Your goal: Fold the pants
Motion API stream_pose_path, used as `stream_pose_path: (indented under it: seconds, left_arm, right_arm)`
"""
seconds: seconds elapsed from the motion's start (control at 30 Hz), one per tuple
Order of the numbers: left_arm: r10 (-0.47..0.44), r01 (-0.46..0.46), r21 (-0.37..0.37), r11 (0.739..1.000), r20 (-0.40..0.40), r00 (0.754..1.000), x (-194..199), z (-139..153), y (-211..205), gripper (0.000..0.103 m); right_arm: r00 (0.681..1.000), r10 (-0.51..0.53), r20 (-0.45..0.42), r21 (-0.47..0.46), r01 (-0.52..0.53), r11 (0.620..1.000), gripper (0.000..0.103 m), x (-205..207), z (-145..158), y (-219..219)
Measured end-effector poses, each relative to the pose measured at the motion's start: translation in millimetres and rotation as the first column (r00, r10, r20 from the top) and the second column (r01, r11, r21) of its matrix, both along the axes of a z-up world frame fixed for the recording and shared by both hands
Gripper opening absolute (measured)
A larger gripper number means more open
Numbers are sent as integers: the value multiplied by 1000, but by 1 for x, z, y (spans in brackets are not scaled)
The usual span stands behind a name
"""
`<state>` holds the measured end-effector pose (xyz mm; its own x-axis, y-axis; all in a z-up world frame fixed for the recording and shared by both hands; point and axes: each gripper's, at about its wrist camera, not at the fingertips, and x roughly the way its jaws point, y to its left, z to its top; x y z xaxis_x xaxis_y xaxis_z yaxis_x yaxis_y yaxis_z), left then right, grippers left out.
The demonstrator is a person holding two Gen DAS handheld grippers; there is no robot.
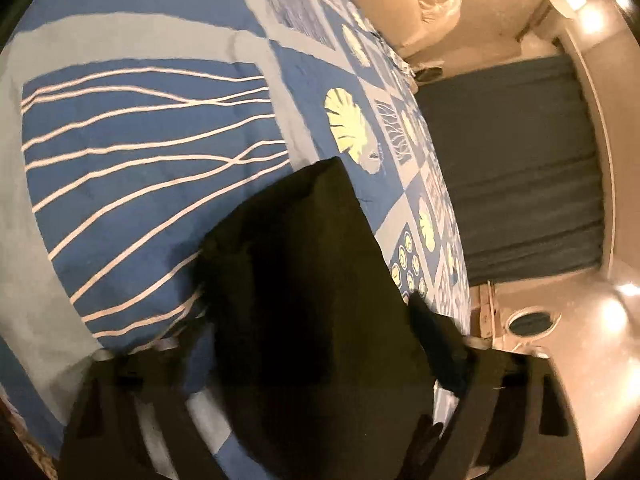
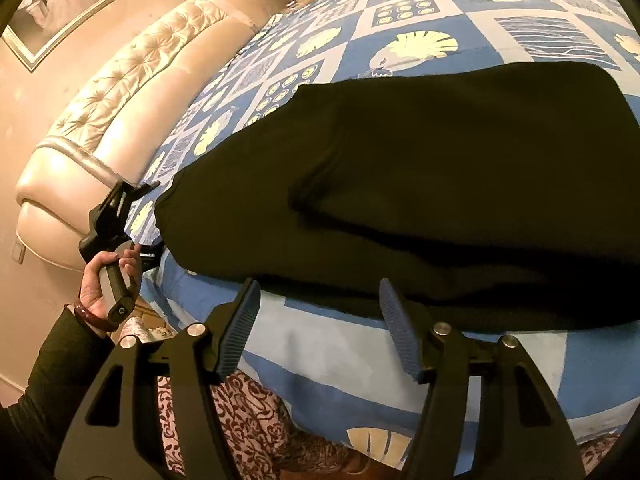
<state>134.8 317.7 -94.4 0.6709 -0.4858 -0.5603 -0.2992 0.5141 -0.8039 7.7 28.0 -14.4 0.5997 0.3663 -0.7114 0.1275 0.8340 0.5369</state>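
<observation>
Black pants [image 1: 304,280] lie folded lengthwise on a blue patterned bedspread [image 1: 140,128]. In the left wrist view one end of them runs back between the fingers of my left gripper [image 1: 322,342]. The jaws stand wide, and a strip of bedspread shows between the left finger and the cloth. The right wrist view shows the pants [image 2: 440,168] stretched across the bed. My left gripper [image 2: 154,220], held by a hand [image 2: 108,276], sits at their left end. My right gripper [image 2: 320,286] is open at the pants' near long edge, with no cloth pinched between its blue ribbed pads [image 2: 244,316].
A padded cream headboard [image 2: 120,92] and a framed picture [image 2: 60,0] are to the left. The bed's near edge [image 2: 320,360] drops to the person's patterned clothing [image 2: 240,420]. A dark blue curtain [image 1: 512,168] hangs beyond the bed's far side.
</observation>
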Motion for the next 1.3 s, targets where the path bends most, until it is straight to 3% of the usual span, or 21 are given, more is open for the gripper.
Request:
stream_pose_path:
  seconds: [0.03, 0.1, 0.17, 0.4, 0.57, 0.7, 0.8, 0.9, 1.07, 1.13, 1.27, 1.3]
  left_arm:
    - [8, -9, -27, 1000, -39, 999, 2, -5, 2, 45]
    - [19, -28, -89, 996, -100, 995, -3, -17, 8, 29]
    - [28, -45, -149, 988, -114, 993, -4, -22, 12, 26]
    - [12, -12, -132, 991, -2, 1000, -8, 12, 7, 24]
    - [-109, 113, -15, 993, 158, 981, -2, 72, -36, 24]
    - [-241, 230, 71, 971, 249, 938, 0, 115, -92, 24]
    - [-375, 336, 176, 925, 299, 877, -7, 144, -150, 24]
    - [-510, 445, 258, 858, 309, 803, -22, 154, -212, 24]
    - [-687, 558, 425, 712, 259, 679, -48, 140, -309, 24]
    - [-728, 584, 465, 665, 230, 646, -60, 125, -335, 24]
    - [-780, 594, 571, 566, 140, 609, -85, 93, -369, 26]
    - [-789, 588, 602, 540, 120, 602, -85, 84, -375, 31]
  right_arm:
    - [1000, -5, 1, -5, 5, 1000, 62, -1, 0, -1]
    - [1000, -18, -2, -5, 18, 1000, 62, -3, 0, -6]
    - [999, -33, -5, 4, 33, 999, 62, -4, -1, -9]
    - [998, -58, 16, -5, 58, 998, 62, -16, 10, -22]
    - [995, -90, 40, -5, 90, 996, 62, -27, 21, -36]
    - [991, -114, 63, 4, 114, 993, 62, -35, 30, -47]
    - [988, -133, 77, 11, 132, 991, 62, -40, 35, -56]
    - [982, -165, 92, 27, 164, 986, 62, -48, 39, -71]
    - [966, -231, 114, 70, 224, 972, 62, -63, 45, -101]
    - [959, -257, 118, 86, 248, 965, 62, -69, 45, -113]
    - [946, -306, 111, 163, 286, 944, 62, -78, 43, -136]
    - [942, -316, 109, 177, 295, 939, 62, -80, 42, -140]
